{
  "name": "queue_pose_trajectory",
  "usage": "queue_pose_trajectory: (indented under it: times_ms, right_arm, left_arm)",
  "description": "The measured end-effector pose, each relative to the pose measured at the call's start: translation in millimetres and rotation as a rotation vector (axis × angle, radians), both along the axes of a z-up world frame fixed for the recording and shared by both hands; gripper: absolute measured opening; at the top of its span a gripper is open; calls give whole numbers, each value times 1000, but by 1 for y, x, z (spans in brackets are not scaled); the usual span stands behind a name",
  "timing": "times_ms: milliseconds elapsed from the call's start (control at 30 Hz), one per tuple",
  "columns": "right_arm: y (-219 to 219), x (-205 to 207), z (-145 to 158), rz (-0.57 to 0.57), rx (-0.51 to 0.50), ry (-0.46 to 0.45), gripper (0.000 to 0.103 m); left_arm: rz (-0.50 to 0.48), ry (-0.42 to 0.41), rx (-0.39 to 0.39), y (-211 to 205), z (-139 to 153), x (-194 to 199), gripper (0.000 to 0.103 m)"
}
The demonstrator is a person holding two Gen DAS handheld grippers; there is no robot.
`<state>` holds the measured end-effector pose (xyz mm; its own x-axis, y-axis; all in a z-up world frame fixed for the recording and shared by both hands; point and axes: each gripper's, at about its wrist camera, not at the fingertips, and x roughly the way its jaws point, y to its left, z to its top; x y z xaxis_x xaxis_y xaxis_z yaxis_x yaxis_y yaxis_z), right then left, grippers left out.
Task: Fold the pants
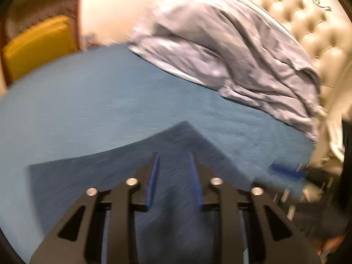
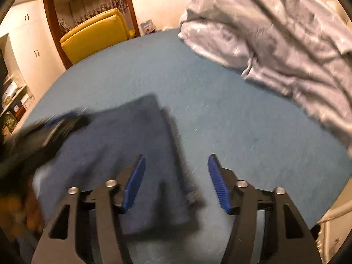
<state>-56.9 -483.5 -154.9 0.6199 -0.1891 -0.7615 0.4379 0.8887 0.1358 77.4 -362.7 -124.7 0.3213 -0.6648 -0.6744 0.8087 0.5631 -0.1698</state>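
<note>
The dark blue pants lie folded flat on the blue bed sheet. My left gripper hovers over them with its jaws partly apart; cloth shows in the gap, and I cannot tell whether it is pinched. In the right wrist view the pants lie left of centre. My right gripper is wide open and empty, its left finger over the pants' right edge. The left gripper shows blurred at the pants' far left. The right gripper shows blurred at the right of the left wrist view.
A rumpled grey duvet is piled at the back right against a tufted cream headboard. A yellow chair stands beyond the bed's far edge by a doorway. Shelves stand at the left.
</note>
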Motion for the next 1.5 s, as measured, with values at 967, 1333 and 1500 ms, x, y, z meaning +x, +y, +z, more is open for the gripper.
queue_pose_trajectory:
  times_ms: [967,1333,1500]
  right_arm:
    - [3,16,-48,-30,-40,135,25]
    - [9,18,-47,-29,-79,151,25]
    - [14,18,-45,-39,-99,154,25]
  left_arm:
    - [117,140,94,-33,-39,32,14]
    - [105,-32,207,55,-63,-68,43]
    - [150,-30,191,97,-59,-89,46]
